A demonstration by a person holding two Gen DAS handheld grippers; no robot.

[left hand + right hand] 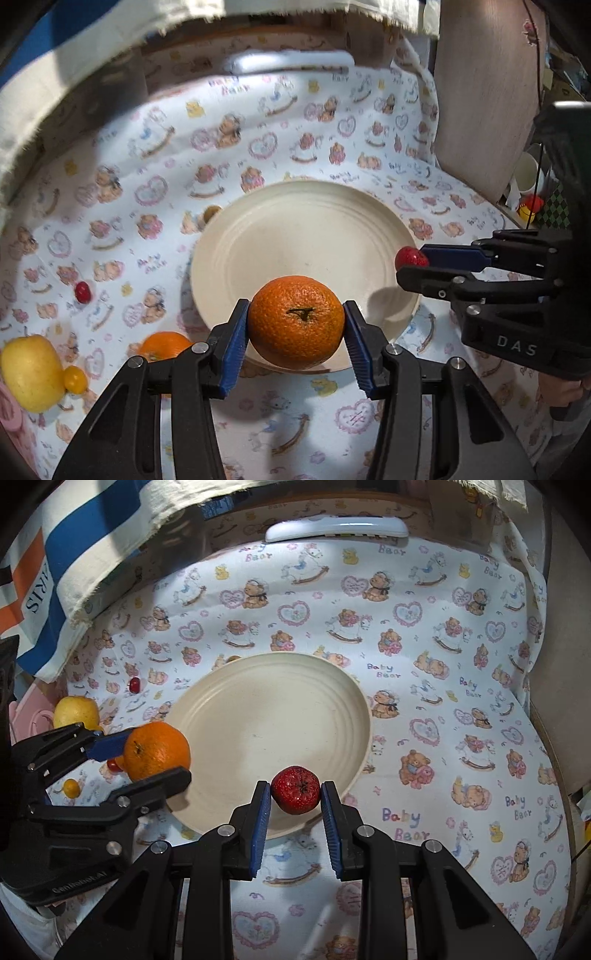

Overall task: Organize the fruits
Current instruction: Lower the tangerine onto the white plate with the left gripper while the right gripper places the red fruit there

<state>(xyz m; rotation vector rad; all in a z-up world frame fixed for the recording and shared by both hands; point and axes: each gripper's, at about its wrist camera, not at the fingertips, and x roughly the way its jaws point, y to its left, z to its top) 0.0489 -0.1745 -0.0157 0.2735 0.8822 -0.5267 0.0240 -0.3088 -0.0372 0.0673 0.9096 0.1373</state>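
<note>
My left gripper (295, 328) is shut on an orange (295, 323) and holds it over the near rim of a cream plate (306, 229). My right gripper (295, 794) is shut on a red strawberry (295, 789) over the plate's (266, 716) near right rim. In the left wrist view the right gripper (410, 264) enters from the right with the strawberry (408, 257). In the right wrist view the left gripper (155, 753) enters from the left with the orange (157, 750).
On the bear-print cloth left of the plate lie a yellow apple (31, 373), a small yellow fruit (75, 379), a second orange (164, 345) and a small red fruit (82, 291). A brown round fruit (212, 213) sits behind the plate. A white bar (336, 530) lies at the back.
</note>
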